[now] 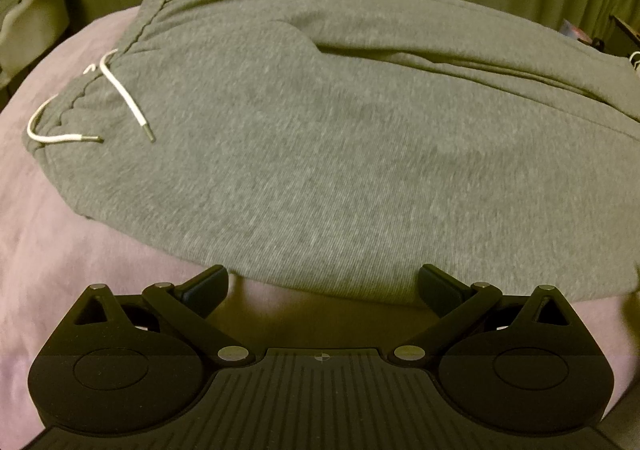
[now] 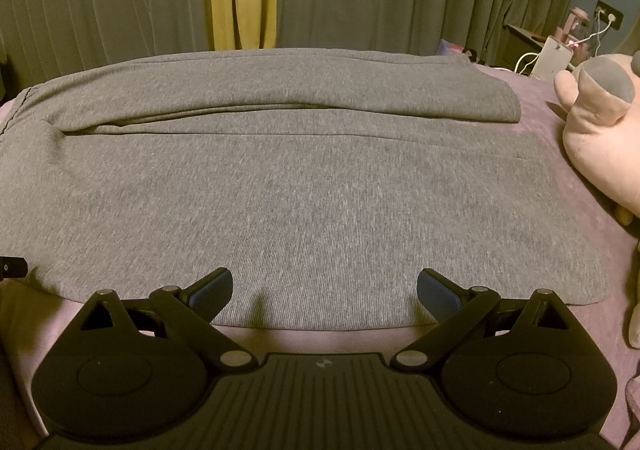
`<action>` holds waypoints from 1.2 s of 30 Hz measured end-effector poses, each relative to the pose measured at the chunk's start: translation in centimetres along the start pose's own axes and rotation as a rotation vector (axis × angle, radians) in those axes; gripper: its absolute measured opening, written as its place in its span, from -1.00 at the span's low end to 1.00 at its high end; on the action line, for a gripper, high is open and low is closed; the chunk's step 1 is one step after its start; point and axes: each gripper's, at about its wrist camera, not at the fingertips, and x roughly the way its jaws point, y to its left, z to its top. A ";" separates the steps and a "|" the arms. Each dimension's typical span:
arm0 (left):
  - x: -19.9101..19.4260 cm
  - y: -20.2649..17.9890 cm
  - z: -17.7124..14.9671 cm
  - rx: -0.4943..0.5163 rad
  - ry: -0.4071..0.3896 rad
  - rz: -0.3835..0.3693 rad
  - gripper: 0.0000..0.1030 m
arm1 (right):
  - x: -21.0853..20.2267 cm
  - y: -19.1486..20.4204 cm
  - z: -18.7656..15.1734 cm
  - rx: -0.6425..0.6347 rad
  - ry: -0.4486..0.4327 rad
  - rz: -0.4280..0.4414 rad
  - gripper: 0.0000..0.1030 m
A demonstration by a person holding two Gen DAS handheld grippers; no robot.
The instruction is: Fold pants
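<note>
Your left tool point(image 1: 323, 282) and right tool point(image 2: 325, 288) both hang released, fingers spread, at the near edge of the grey pants point(image 1: 320, 153). They lie flat on the bed point(image 1: 60, 250), long axis crosswise, waistband probably nearer your left.

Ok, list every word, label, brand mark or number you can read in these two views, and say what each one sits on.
None can be read.
Grey sweatpants: no tag, print or logo visible.
Left gripper: a small round mark on its body, no letters.
Right gripper: a faint pale mark on its body, too small and blurred to read.
Plush toy: no label shown.
Items on the side table: too small and blurred to read.
</note>
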 end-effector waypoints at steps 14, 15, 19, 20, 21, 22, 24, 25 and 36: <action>0.0 0.0 0.1 0.003 0.005 0.002 1.00 | 0.1 0.0 0.1 0.002 0.001 0.002 0.92; 0.0 0.0 0.0 0.003 0.005 0.002 1.00 | 0.1 0.0 0.1 0.002 0.001 0.002 0.92; 0.0 0.0 0.0 0.002 0.005 0.003 1.00 | 0.1 0.0 0.1 0.002 0.000 0.002 0.92; 0.0 0.0 0.1 0.002 0.006 0.002 1.00 | 0.1 0.0 0.1 0.002 0.000 0.002 0.92; 0.0 0.0 0.1 0.002 0.006 0.002 1.00 | 0.1 0.0 0.2 0.002 0.000 0.003 0.92; 0.0 0.0 0.1 0.002 0.006 0.003 1.00 | 0.1 0.0 0.2 0.002 0.000 0.003 0.92; 0.0 0.0 0.1 0.002 0.006 0.003 1.00 | 0.2 0.0 0.2 0.003 0.001 0.003 0.92; 0.0 -0.1 0.1 0.002 0.006 0.003 1.00 | 0.2 0.0 0.2 0.003 0.000 0.003 0.92; 0.1 -0.1 0.2 0.003 0.009 0.004 1.00 | -0.4 0.1 0.3 0.006 0.001 0.007 0.92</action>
